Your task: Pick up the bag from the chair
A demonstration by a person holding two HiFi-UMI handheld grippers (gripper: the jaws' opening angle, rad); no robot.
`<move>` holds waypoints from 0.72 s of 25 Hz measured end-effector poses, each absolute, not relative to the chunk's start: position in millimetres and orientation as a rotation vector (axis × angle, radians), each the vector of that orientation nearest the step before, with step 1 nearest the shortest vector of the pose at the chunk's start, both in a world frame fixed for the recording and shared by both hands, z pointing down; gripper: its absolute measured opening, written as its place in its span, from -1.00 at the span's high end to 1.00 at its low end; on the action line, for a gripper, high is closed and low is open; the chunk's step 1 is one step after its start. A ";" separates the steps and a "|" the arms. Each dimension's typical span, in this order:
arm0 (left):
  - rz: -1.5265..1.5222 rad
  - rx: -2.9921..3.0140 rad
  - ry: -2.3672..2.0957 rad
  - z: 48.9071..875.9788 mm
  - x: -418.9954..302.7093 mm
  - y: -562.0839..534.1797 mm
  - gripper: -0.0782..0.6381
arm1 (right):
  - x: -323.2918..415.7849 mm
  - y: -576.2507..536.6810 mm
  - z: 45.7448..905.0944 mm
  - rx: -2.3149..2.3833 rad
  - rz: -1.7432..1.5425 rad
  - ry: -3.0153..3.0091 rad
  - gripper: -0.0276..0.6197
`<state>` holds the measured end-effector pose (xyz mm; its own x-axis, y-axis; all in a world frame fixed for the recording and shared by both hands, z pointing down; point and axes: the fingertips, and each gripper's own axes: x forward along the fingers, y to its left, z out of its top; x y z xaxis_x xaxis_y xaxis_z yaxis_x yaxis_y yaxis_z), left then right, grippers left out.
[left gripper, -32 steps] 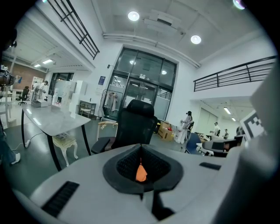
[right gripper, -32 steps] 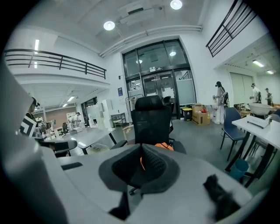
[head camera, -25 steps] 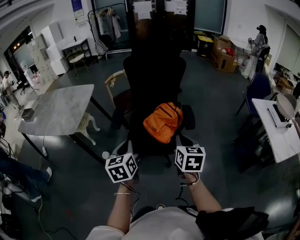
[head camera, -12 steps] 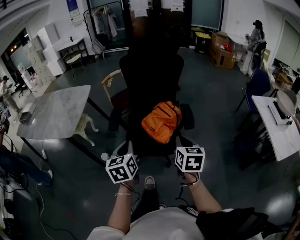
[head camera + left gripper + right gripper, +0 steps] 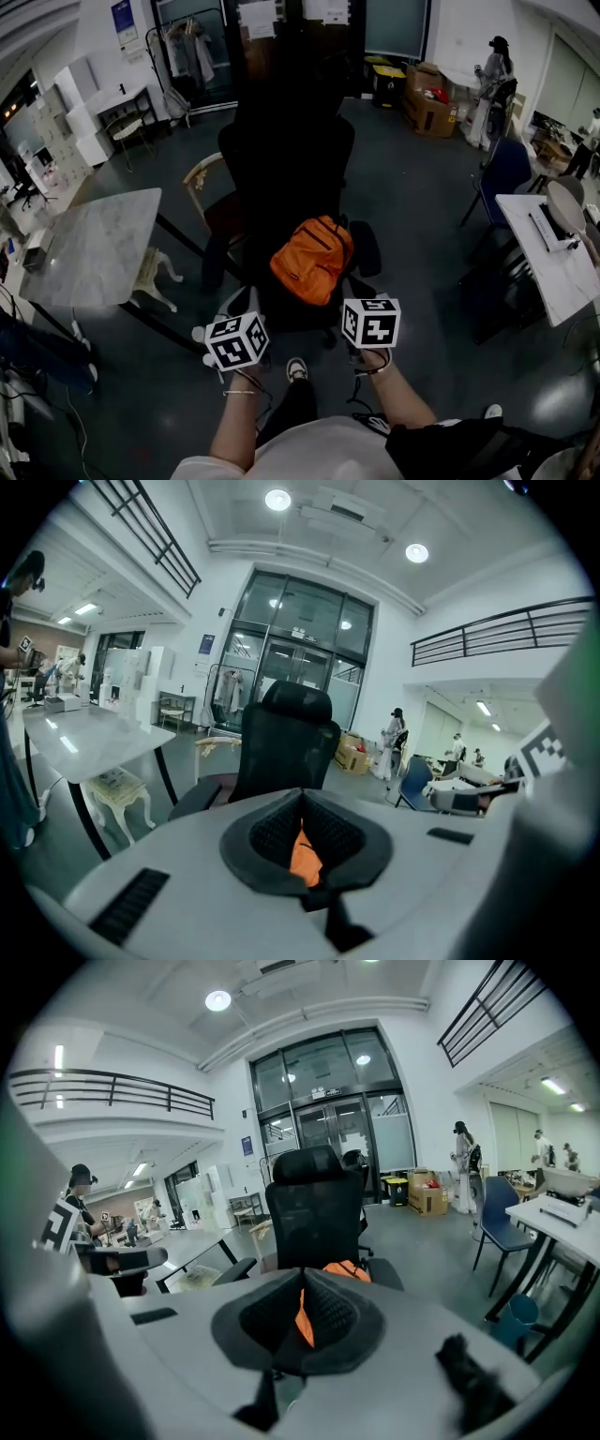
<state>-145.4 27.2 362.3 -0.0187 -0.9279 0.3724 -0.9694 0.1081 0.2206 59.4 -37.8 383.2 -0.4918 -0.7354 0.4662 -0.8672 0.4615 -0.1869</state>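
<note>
We held both grippers low in front of us, short of the black office chair. The orange bag lay on the chair's seat between the armrests, touched by neither gripper. Our left gripper had its jaws pressed together with nothing pinched; only a sliver of the bag ahead showed through the slit between them. Our right gripper was the same, with its jaws together, empty and pointed at the chair. A marble-topped table stood to the chair's left, a white table stood well off to its right, and cardboard boxes sat on the floor beyond.
</note>
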 end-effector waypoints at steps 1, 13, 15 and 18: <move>0.134 1.849 -1.969 362.8 -149.6 17.8 0.74 | 55.4 -45.6 384.2 1.365 0.581 -2.394 0.81; 0.139 1.925 -1.899 355.5 -177.4 -95.6 0.74 | 34.7 -140.5 379.5 1.451 0.586 -2.332 0.81; 0.145 1.934 -1.887 357.1 -182.3 -109.8 0.74 | 27.8 -153.3 379.4 1.452 0.583 -2.327 0.81; 0.146 1.937 -1.879 357.0 -193.1 -130.2 0.74 | 16.3 -170.1 378.0 1.444 0.572 -2.323 0.81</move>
